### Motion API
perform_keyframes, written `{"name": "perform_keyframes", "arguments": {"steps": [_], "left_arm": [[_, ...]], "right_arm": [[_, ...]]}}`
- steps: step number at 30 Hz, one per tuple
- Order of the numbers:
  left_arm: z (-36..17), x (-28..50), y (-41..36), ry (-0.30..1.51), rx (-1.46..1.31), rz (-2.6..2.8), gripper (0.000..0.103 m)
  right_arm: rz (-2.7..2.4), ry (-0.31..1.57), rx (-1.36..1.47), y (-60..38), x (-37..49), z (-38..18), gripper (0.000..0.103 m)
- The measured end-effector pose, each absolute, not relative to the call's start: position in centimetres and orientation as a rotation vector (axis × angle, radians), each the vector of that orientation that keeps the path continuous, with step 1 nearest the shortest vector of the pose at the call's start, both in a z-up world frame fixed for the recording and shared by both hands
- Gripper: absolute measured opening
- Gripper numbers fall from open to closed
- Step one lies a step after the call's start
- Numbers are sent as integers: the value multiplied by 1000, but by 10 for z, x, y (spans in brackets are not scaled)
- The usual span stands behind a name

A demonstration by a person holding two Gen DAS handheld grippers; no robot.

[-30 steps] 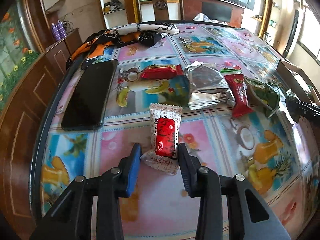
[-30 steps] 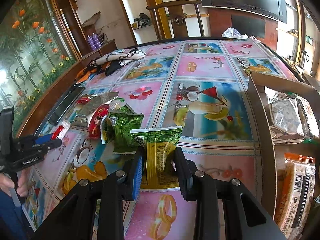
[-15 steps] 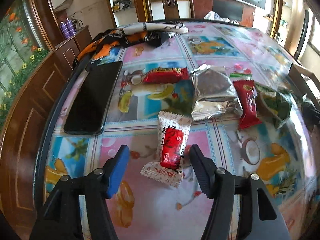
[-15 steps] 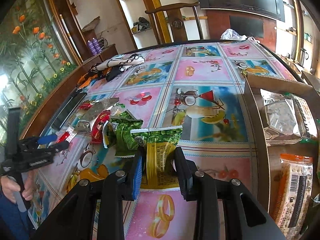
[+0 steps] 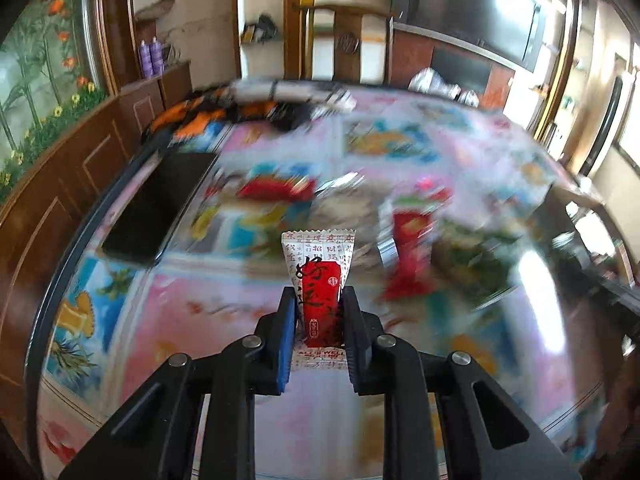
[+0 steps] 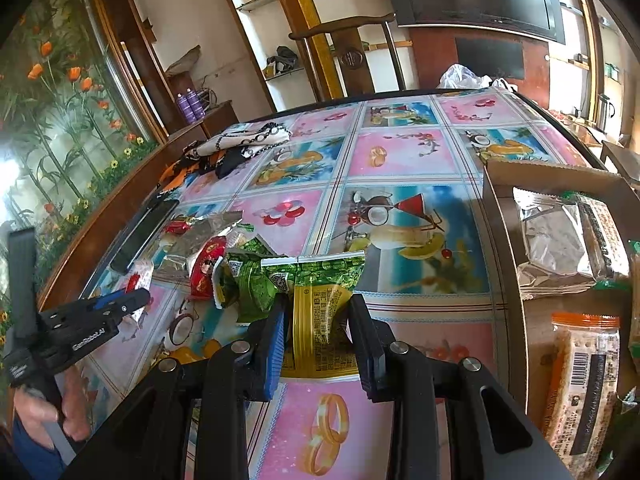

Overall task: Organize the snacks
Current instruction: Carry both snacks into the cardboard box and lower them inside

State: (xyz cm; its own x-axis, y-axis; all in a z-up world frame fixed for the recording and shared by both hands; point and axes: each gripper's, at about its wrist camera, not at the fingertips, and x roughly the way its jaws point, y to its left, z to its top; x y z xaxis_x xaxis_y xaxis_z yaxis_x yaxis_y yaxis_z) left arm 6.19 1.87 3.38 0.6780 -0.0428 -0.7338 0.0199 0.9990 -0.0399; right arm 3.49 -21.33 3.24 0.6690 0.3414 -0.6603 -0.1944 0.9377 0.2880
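My left gripper is shut on a white and red candy packet and holds it above the table; the background is blurred. It also shows in the right wrist view at the left. My right gripper is shut on a green and yellow snack packet just above the table. More snacks lie to its left: green packets, a red packet and a silver pouch. An open cardboard box at the right holds a silver pouch and an orange-topped packet.
A black phone lies near the table's left edge, also in the right wrist view. A patterned scarf lies at the far left. A wooden chair stands behind the table. A white plastic bag sits at the far edge.
My left gripper was open around the candy packet on the table; it has closed on it and lifted it. My right gripper still holds the green and yellow packet, about in place.
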Motion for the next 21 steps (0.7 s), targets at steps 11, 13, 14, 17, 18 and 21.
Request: {"name": "perform_keyframes", "arguments": {"steps": [11, 13, 14, 17, 18, 21], "left_arm": [[47, 57, -69, 727, -4, -153, 21], [44, 55, -72, 722, 21, -151, 21], [44, 55, -72, 721, 27, -149, 21], [43, 54, -69, 727, 10, -156, 21], [43, 54, -68, 727, 10, -160, 21], [45, 49, -69, 711, 20, -165, 21]], "right_arm": [[263, 751, 242, -231, 36, 39, 33], [258, 746, 255, -235, 36, 40, 33], [257, 744, 257, -236, 36, 40, 33], [250, 738, 266, -239, 35, 42, 33], [250, 734, 271, -241, 35, 43, 33], [238, 718, 295, -249, 34, 45, 33]]}}
